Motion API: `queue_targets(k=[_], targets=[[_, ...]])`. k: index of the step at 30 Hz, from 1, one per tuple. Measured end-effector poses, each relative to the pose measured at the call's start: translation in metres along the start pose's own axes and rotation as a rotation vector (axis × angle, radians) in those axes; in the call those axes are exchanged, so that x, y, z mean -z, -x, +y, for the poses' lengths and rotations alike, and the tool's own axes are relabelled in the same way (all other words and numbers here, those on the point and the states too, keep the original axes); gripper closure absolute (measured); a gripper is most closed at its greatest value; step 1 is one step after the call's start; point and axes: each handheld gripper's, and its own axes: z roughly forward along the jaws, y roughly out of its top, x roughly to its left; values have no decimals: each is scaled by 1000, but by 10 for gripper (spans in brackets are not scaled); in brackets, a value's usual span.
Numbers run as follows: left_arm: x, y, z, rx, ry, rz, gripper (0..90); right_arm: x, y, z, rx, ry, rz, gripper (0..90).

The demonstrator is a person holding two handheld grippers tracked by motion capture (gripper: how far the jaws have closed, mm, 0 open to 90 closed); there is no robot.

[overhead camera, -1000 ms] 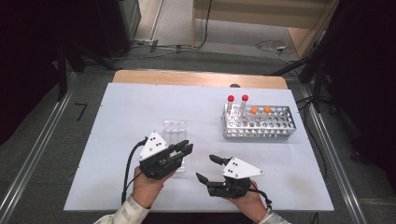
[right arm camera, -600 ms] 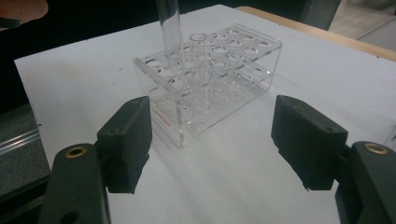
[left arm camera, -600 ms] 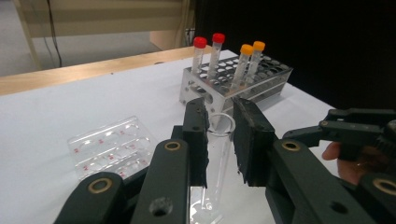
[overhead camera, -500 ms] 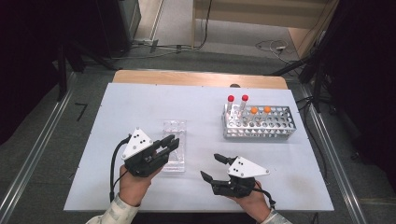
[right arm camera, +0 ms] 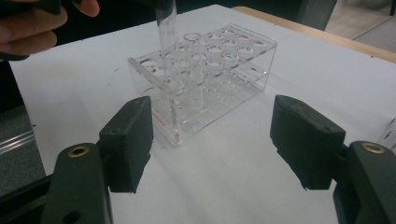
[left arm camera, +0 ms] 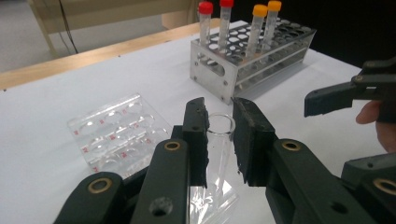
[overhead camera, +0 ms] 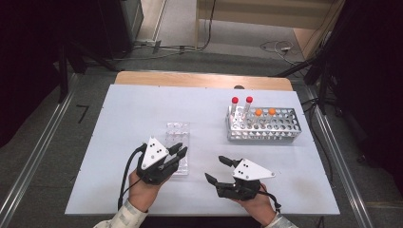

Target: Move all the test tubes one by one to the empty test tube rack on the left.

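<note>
Between left tool (left arm camera: 219, 135) pads: clear tube (left arm camera: 218, 140) pinched, seen close; overhead, right tool (overhead camera: 219, 169) spread.

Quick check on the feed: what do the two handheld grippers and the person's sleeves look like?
Both grippers are black, each with two blocky black jaws and brass-coloured pivot pins. The left gripper and right gripper each carry a pale grey three-cornered plate with small dark dots on top. A black cable loops from the left one; another trails behind the right. The sleeves are light and patterned.

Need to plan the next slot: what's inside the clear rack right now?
One clear tube stands in the clear rack; the left gripper holds another above it. Remaining holes look empty.
</note>
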Motion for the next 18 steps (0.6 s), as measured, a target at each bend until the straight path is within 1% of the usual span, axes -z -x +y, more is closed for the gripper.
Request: queue_targets(k=[5,8,10,12,18], targets=[[-4,2,-5,-5,-20,18,757,0,0,0,2,-2,-1,289],[-6,3,-7,-3,-32,19,755,-1,0,-1,1,-3,0,290],[-6,3,-8,0,-32,17,746,-1,0,-1,0,-5,0,292],[-6,3,-8,1,-32,15,710,-1,0,-1,1,-5,0,292],[-3,3,-7,6,-18,12,695,-1,0,-1,0,-5,-5,292]])
